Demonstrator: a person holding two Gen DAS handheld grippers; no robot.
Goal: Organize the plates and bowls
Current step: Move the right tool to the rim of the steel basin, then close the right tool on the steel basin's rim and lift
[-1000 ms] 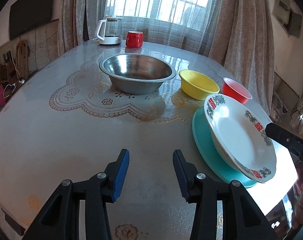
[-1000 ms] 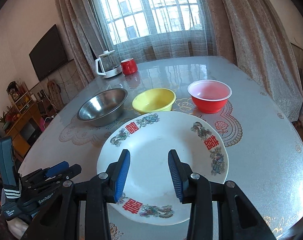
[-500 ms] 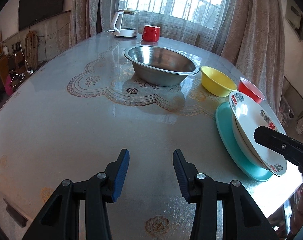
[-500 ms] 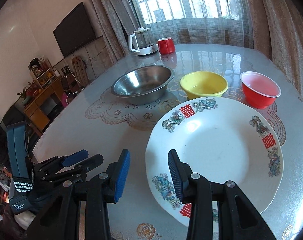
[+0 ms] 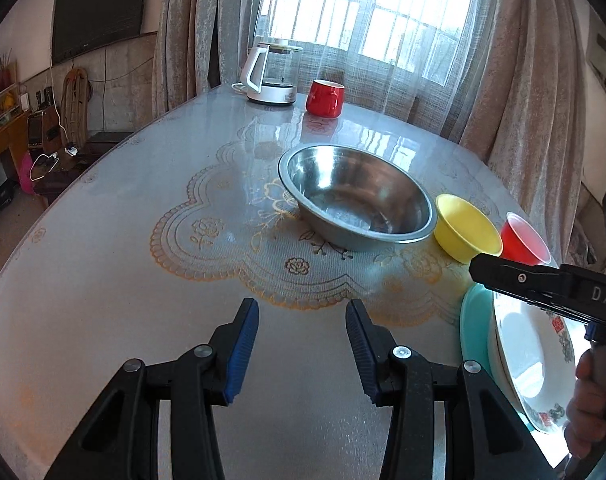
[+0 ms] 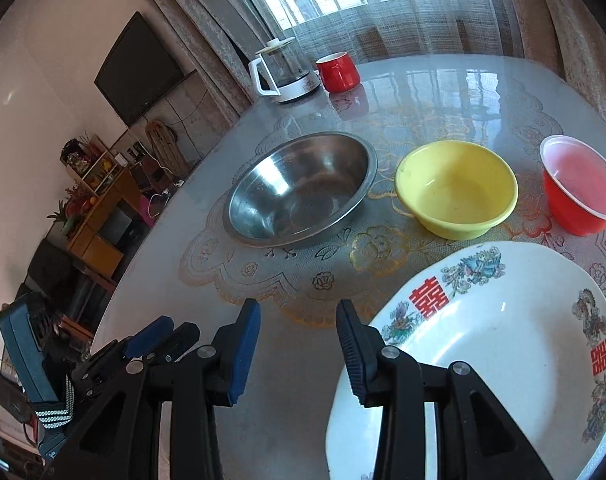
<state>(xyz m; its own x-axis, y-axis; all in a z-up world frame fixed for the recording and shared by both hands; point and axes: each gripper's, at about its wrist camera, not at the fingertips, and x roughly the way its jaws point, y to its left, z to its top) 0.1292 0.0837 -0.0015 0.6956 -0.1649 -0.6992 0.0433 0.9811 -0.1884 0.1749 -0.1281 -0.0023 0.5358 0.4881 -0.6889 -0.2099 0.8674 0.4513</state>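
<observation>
step: plates look stacked – white floral-rimmed plate [image 6: 503, 360] sits on the round teal plate [image 5: 473, 320] at the worktop [image 5: 143, 260] edge | left hand-held gripper [image 5: 302, 350] and right hand-held gripper [image 6: 299, 354] both released, empty | next, I reckon: nest yellow plastic bowl [image 6: 457, 188] into the big steel bowl [image 6: 299, 188] – grab by the rim
</observation>
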